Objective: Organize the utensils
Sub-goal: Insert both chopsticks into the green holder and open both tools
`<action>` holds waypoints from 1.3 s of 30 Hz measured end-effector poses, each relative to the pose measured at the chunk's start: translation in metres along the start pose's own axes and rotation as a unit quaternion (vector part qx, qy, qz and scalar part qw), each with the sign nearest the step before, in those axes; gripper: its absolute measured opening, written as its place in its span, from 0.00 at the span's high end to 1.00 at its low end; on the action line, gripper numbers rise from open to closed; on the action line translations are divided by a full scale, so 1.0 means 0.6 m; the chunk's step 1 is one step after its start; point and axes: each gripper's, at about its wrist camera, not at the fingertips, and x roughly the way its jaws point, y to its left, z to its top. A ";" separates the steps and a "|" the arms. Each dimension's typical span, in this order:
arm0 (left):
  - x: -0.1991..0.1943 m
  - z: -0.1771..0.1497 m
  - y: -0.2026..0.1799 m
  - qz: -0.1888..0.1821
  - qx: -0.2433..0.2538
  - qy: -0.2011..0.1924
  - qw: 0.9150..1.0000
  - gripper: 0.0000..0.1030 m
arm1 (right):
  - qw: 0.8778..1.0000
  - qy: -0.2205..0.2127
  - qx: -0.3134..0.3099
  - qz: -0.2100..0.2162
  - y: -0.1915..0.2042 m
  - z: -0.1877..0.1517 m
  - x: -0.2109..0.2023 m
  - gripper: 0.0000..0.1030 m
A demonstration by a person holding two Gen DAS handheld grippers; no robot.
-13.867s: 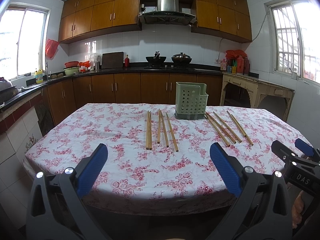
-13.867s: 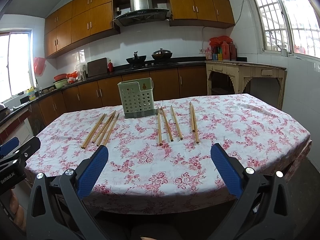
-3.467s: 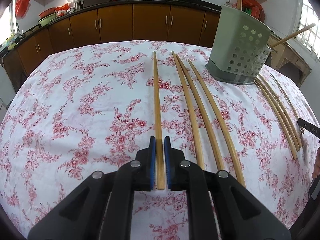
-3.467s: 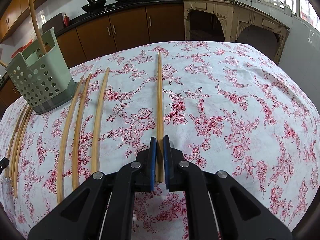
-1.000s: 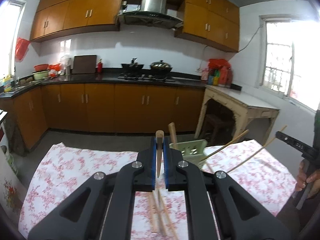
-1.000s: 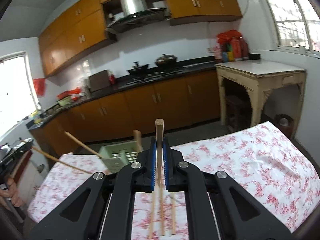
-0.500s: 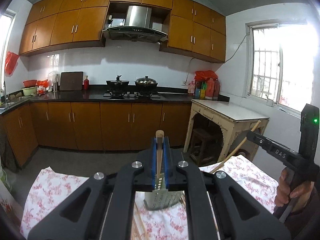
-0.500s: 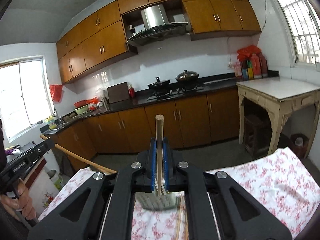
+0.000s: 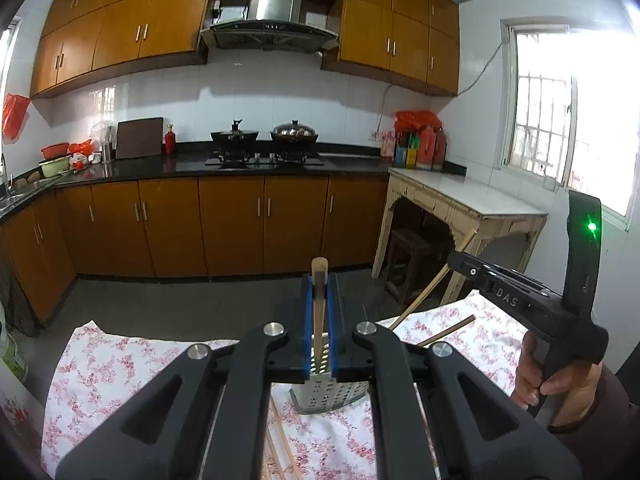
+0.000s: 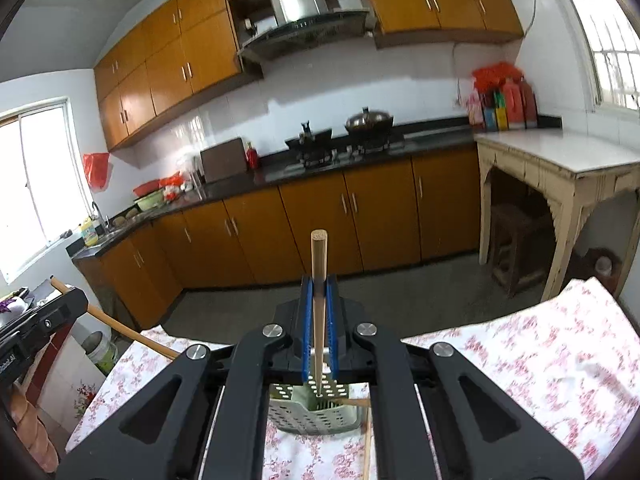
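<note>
Change since a moment ago: we see both chopsticks carried up off the tabletop [image 9: 120, 364]; the green holder [image 9: 332, 394] now sits right under each pair of tongs, where a second earlier it lay further ahead.
Left tongs [image 9: 319, 320]: pressed together, pinching one chopstick [image 9: 319, 308] that stands upright between the blue pads, its lower tip over the holder.
Right tongs [image 10: 319, 324]: likewise clamped, pinching a second chopstick [image 10: 319, 304], upright, its tip above the holder's open top.
Holder: upright on the floral tabletop, with chopsticks already leaning out of it.
Loose chopsticks [image 9: 280, 452]: we see several lying on the cloth beside the holder.
Hand [image 9: 548, 376]: grips the right tool's handle.
</note>
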 end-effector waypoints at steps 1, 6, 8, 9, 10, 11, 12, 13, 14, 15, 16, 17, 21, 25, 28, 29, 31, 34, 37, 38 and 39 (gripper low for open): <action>0.010 -0.001 0.001 0.002 0.002 0.005 1.000 0.93 | 1.000 0.006 0.001 -0.001 -0.001 -0.002 0.006 0.93; 0.047 -0.006 0.011 0.008 0.000 0.024 1.000 0.93 | 1.000 0.025 0.006 -0.004 -0.001 -0.011 0.025 0.93; 0.059 -0.009 0.018 0.010 -0.004 0.029 1.000 0.93 | 1.000 0.029 0.006 -0.006 -0.003 -0.013 0.030 0.93; 0.063 -0.009 0.020 0.010 -0.006 0.030 0.999 0.93 | 0.999 0.031 0.008 -0.008 -0.005 -0.013 0.032 0.93; 0.070 -0.009 0.022 0.010 -0.007 0.032 0.999 0.93 | 0.999 0.034 0.009 -0.010 -0.006 -0.014 0.036 0.93; 0.073 -0.009 0.023 0.012 -0.008 0.032 0.999 0.93 | 0.999 0.038 0.010 -0.012 -0.007 -0.015 0.040 0.93; 0.078 -0.009 0.025 0.016 -0.011 0.034 0.999 0.93 | 0.999 0.042 0.011 -0.014 -0.009 -0.016 0.043 0.93; 0.078 -0.011 0.029 0.017 -0.014 0.034 0.999 0.93 | 0.999 0.046 0.011 -0.019 -0.010 -0.018 0.046 0.92; 0.080 -0.010 0.031 0.019 -0.018 0.035 0.999 0.93 | 0.999 0.047 0.011 -0.023 -0.010 -0.019 0.047 0.92; 0.079 -0.011 0.034 0.021 -0.022 0.033 0.999 0.93 | 0.998 0.047 0.010 -0.027 -0.011 -0.020 0.045 0.92; 0.077 -0.011 0.034 0.023 -0.024 0.032 0.999 0.93 | 0.999 0.046 0.009 -0.029 -0.012 -0.020 0.041 0.92; 0.074 -0.011 0.036 0.026 -0.024 0.029 0.999 0.92 | 0.998 0.044 0.008 -0.032 -0.013 -0.020 0.038 0.91; 0.060 -0.010 0.046 0.034 -0.029 0.023 0.999 0.91 | 0.999 0.034 0.013 -0.039 -0.017 -0.016 0.021 0.76; 0.035 -0.007 0.047 0.041 -0.034 0.010 0.999 0.89 | 0.999 0.020 0.009 -0.042 -0.015 -0.008 0.000 0.76; 0.012 -0.005 0.046 0.045 -0.035 0.000 0.998 0.88 | 0.999 0.006 0.006 -0.044 -0.012 -0.002 -0.025 0.76; -0.002 -0.005 0.047 0.047 -0.035 -0.005 0.998 0.87 | 0.999 0.001 0.006 -0.045 -0.012 0.000 -0.036 0.76; -0.022 -0.007 0.046 0.051 -0.033 -0.013 0.998 0.86 | 0.999 -0.009 0.003 -0.047 -0.013 0.002 -0.054 0.76; -0.061 -0.020 0.049 0.061 -0.029 -0.025 0.997 0.82 | 0.998 -0.022 0.002 -0.058 -0.024 -0.003 -0.094 0.76; -0.097 -0.053 0.062 0.074 -0.027 -0.027 0.996 0.80 | 0.997 -0.023 0.011 -0.071 -0.052 -0.024 -0.129 0.76; -0.103 -0.062 0.066 0.078 -0.028 -0.025 0.996 0.79 | 0.997 -0.021 0.015 -0.077 -0.064 -0.035 -0.137 0.76; -0.110 -0.080 0.072 0.081 -0.032 -0.019 0.996 0.78 | 0.996 -0.017 0.017 -0.082 -0.073 -0.046 -0.141 0.76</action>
